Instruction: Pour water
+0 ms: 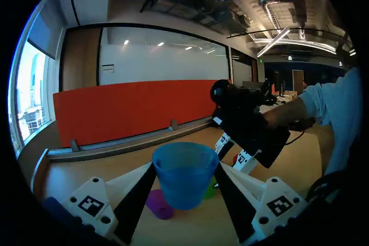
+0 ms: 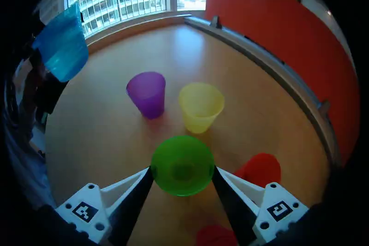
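My left gripper (image 1: 184, 172) is shut on a translucent blue cup (image 1: 184, 181), held upright above the wooden table (image 1: 295, 158). Whether it holds water I cannot tell. In the right gripper view my right gripper (image 2: 182, 172) is shut on a green cup (image 2: 183, 165), seen from above, open side up. The blue cup (image 2: 62, 50) hangs at the upper left there, slightly tilted and higher than the green one. In the left gripper view a sliver of the green cup (image 1: 211, 190) peeks out behind the blue cup, under the right gripper's black body (image 1: 246, 130).
A purple cup (image 2: 146, 93) and a yellow cup (image 2: 200, 106) stand on the table (image 2: 101, 144) beyond the green one. A red cup (image 2: 259, 168) stands at its right, another red thing (image 2: 216, 236) near the bottom. An orange partition (image 2: 286, 29) with a rail lines the table's far edge.
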`<state>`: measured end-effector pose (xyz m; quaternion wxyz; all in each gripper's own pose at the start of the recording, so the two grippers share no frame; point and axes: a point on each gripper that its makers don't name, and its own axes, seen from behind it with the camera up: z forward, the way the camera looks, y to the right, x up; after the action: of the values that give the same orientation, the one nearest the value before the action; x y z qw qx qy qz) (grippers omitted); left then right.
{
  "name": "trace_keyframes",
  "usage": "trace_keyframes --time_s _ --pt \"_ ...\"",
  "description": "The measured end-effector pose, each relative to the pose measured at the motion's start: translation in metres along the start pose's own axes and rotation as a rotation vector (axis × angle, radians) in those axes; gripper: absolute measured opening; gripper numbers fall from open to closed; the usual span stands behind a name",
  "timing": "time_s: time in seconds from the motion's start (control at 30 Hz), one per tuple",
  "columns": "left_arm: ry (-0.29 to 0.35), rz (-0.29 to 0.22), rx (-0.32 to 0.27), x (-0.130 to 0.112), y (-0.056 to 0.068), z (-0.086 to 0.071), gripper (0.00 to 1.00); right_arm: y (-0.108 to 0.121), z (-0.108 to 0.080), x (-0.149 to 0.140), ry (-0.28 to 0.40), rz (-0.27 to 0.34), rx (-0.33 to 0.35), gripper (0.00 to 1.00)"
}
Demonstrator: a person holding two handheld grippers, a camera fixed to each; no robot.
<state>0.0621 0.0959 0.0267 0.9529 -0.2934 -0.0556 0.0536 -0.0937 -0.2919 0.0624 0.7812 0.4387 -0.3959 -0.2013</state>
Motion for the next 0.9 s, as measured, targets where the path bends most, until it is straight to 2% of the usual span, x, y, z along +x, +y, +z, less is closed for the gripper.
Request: trace_keyframes --time_s 0.27,0.57,0.9 --pt "-0.002 -0.001 0.005 -0.001 0.0 0.0 0.86 -0.003 -0.014 0.011 0.103 0.016 -0.003 0.92" --pt "-0.008 0.004 0.011 0.001 0.002 0.003 0.86 -0.002 -0.045 0.027 0.253 0.006 -0.032 0.92" --pt "-0.007 0.01 0.009 0.006 0.01 0.003 0.86 -0.002 -0.078 0.044 0.424 0.012 -0.06 0.92"
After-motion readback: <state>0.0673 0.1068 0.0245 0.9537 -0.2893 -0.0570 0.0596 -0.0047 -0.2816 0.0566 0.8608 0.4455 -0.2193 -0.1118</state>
